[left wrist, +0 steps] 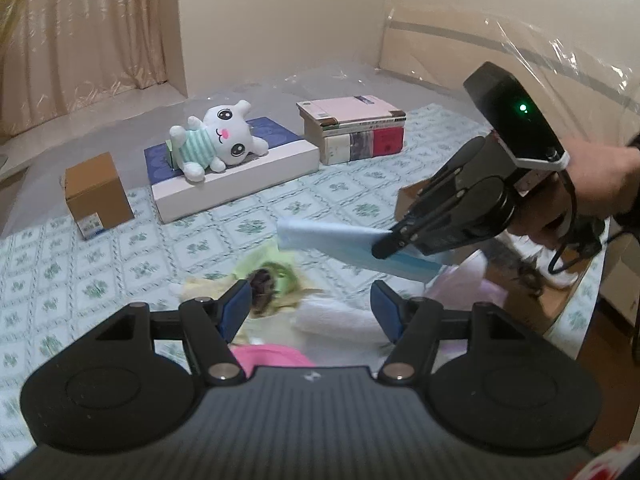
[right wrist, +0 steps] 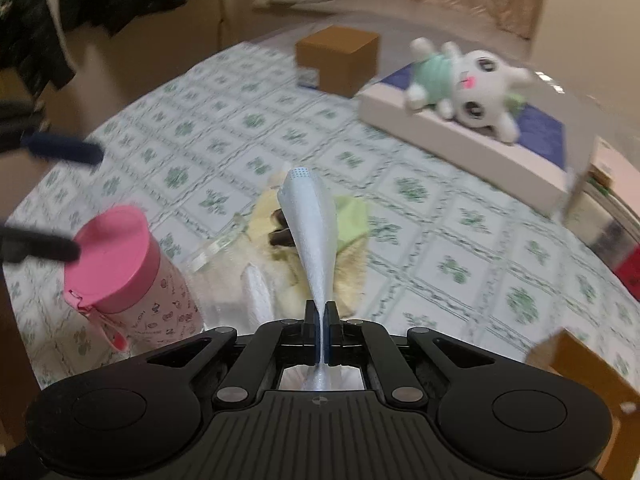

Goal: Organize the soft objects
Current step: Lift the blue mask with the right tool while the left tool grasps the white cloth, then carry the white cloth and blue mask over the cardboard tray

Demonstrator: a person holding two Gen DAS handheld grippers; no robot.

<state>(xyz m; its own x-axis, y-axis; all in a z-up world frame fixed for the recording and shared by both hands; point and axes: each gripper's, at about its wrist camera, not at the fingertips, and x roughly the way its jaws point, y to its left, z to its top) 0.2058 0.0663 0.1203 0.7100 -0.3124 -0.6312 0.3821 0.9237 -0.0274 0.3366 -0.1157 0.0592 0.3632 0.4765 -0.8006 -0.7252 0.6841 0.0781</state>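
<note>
Right tongs (right wrist: 323, 316) clamped on pale blue face mask (right wrist: 310, 224), lifted above bed (right wrist: 420, 216); left tongs (left wrist: 310, 306) wide, empty, above soft pile (left wrist: 276, 284).

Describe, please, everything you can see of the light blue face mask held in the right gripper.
The light blue face mask looks like thin, soft non-woven fabric with a dotted, embossed far edge. It is folded lengthwise into a narrow strip and pinched near one end by the shut right gripper, its free end sticking forward. It hangs in the air above the floral sheet and the pile of soft items; only the gripper's pads touch it. The left wrist view shows a paler inner side.
</note>
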